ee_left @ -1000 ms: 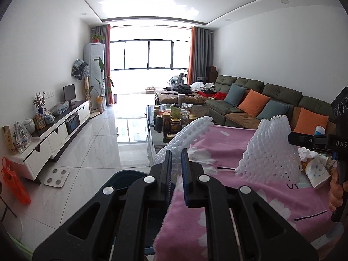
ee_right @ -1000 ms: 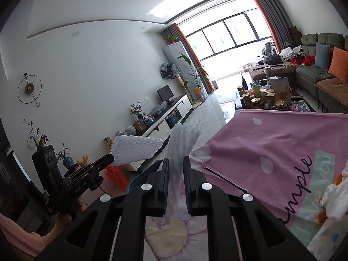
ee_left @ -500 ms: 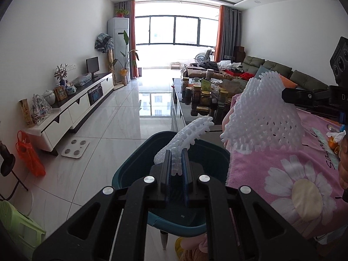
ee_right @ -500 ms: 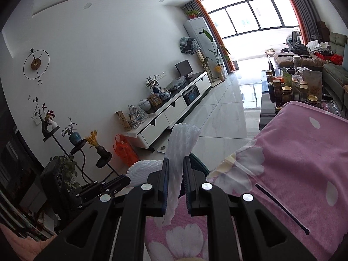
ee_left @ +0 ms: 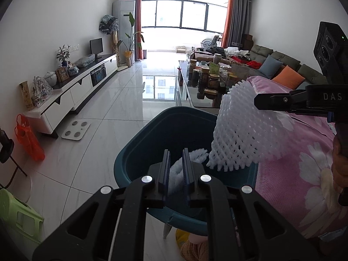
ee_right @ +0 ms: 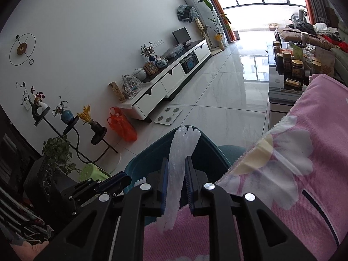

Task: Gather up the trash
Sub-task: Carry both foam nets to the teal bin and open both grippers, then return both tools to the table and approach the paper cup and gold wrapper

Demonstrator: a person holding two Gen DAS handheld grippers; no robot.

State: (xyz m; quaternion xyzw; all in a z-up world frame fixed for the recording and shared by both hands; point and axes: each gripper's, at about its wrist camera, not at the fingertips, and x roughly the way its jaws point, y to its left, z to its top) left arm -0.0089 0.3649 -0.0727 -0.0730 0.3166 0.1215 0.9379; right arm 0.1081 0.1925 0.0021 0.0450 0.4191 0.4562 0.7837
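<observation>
A teal trash bin (ee_left: 152,130) stands on the floor beside the pink flowered cloth (ee_left: 304,152). My left gripper (ee_left: 176,152) hangs over the bin's near rim, shut on a white foam net (ee_left: 177,171) whose tip droops into the bin. My right gripper (ee_left: 256,102) reaches in from the right, a second, cone-shaped foam net (ee_left: 241,134) hanging from it over the bin's right edge. In the right wrist view that net (ee_right: 180,158) stands between the fingers of the right gripper (ee_right: 176,159), whose jaws are opening, above the bin (ee_right: 148,156). The left gripper (ee_right: 128,179) shows at lower left.
A glass coffee table (ee_left: 195,100) with several jars stands behind the bin. Along the left wall run a white TV cabinet (ee_left: 71,95), an orange bag (ee_left: 28,139) and a green stool (ee_left: 17,213). A bathroom scale (ee_left: 75,129) lies on the tiles. A sofa (ee_left: 282,65) is far right.
Both grippers have swung left off the pink cloth and sunk over the teal bin, carrying their foam nets. The left net's tip now droops lower, and both pairs of fingers stand slightly wider.
</observation>
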